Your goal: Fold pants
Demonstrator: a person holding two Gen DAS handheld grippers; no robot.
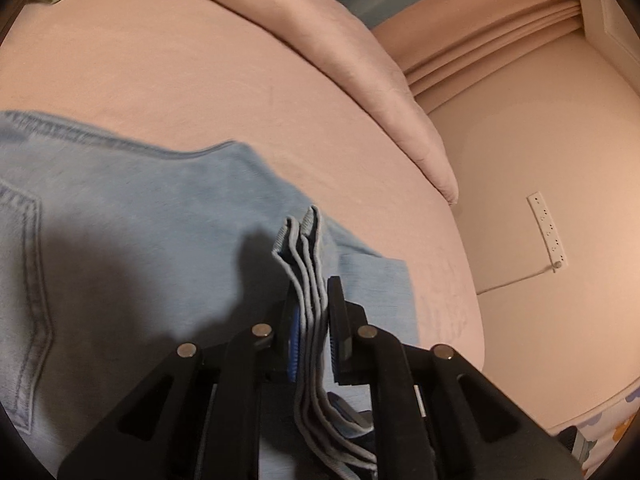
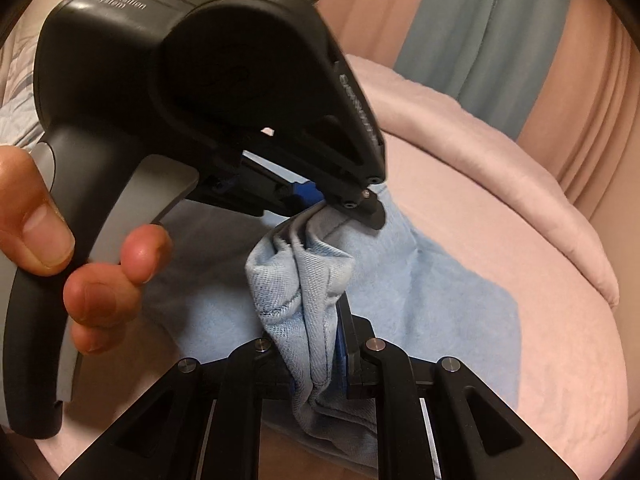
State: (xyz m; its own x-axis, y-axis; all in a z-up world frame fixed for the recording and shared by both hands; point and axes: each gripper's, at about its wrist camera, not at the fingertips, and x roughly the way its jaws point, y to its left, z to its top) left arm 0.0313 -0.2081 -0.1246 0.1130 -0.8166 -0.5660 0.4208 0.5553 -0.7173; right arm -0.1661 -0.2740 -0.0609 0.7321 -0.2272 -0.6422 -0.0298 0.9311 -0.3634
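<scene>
**Both grippers carry the hems over for the fold**

The pants (image 1: 120,220), light blue denim, lie on the pink bed (image 1: 200,80), with a back pocket showing at the near left in the left wrist view. The left gripper (image 1: 310,320) has its jaws clamped on several stacked hem layers. The right gripper (image 2: 320,320) has its jaws closed on a bunched wad of the same denim, just beside the left gripper's nose.

This looks like the lengthwise fold in progress, leg ends lifted toward the waistband. The next move calls for carrying both grips level, laying the edges square, then releasing.

The left gripper's housing reads "Data Acquisition System"; a side logo is too blurred to read.
</scene>
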